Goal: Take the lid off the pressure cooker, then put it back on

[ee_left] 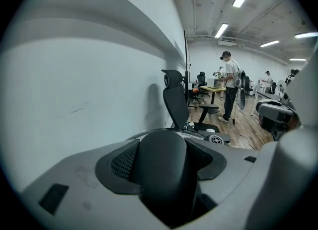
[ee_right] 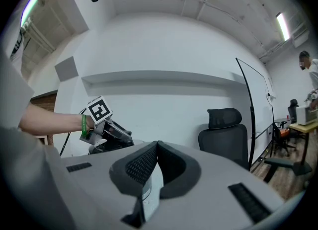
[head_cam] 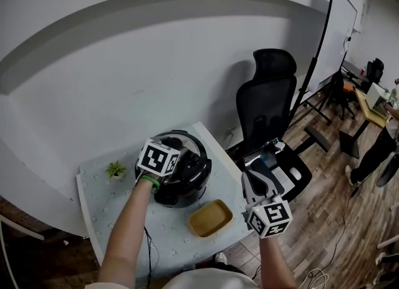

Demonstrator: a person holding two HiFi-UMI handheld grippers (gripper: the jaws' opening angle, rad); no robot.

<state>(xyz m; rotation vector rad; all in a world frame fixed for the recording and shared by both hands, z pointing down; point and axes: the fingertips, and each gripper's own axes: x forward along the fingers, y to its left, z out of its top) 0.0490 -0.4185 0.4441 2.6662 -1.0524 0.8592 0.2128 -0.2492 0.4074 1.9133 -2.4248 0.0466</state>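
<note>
A black pressure cooker [head_cam: 182, 189] sits on the white bench [head_cam: 103, 203], lid on, with the left gripper [head_cam: 186, 164] jaws clamped wide around the lid handle [ee_left: 164, 174]. The right gripper [ee_right: 158, 148] hangs off to the side, jaws closed and empty. The lid probably needs a firm twist to unlock, then a straight lift.

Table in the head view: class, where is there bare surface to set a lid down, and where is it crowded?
Widest bare patch: the table's front-left, between the small plant, the table edge and the person's left forearm. A narrow strip lies between the pressure cooker and the right edge. Crowded: cooker and wooden dish sit close.
</note>
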